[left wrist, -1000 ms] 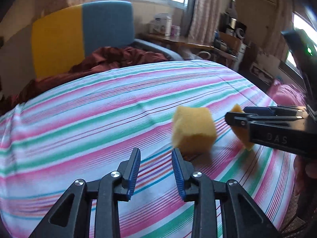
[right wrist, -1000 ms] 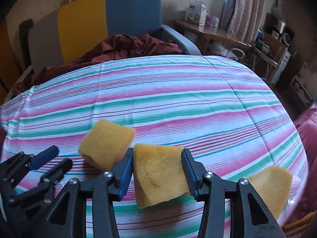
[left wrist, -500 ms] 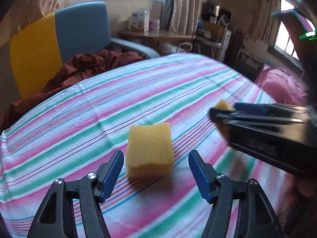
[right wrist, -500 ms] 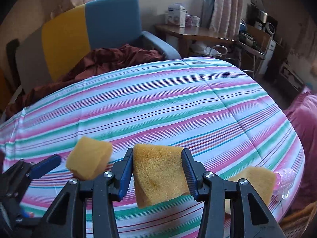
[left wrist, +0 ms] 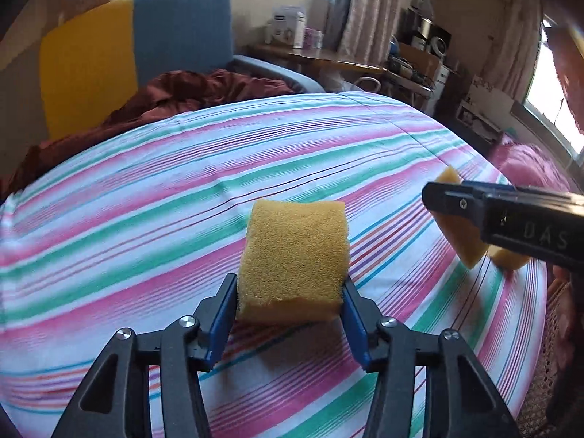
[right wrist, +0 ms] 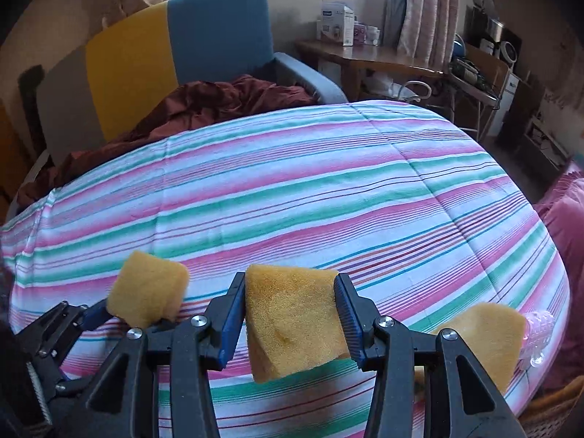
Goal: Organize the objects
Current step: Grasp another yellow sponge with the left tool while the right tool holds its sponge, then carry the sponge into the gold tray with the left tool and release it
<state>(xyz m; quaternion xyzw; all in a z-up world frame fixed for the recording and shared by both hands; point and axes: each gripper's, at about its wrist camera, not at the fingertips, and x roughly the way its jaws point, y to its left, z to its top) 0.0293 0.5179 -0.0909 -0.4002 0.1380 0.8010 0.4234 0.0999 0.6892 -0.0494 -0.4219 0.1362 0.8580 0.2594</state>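
sponges on a striped bed (left wrist: 153, 219) get sorted: the left gripper (left wrist: 290, 292), empty and nearly shut a second ago, has just closed its blue fingers (left wrist: 222, 314) onto one sponge (left wrist: 292, 255). the right gripper (right wrist: 290, 308) keeps pinching a second sponge (right wrist: 292, 321) aloft; a third sponge (right wrist: 485, 332) lies beside it. lifting likely follows.

The striped bed cover (right wrist: 328, 189) carries 2 yellow sponges, 1 central (left wrist: 292, 259), 1 at the right edge (right wrist: 485, 335).
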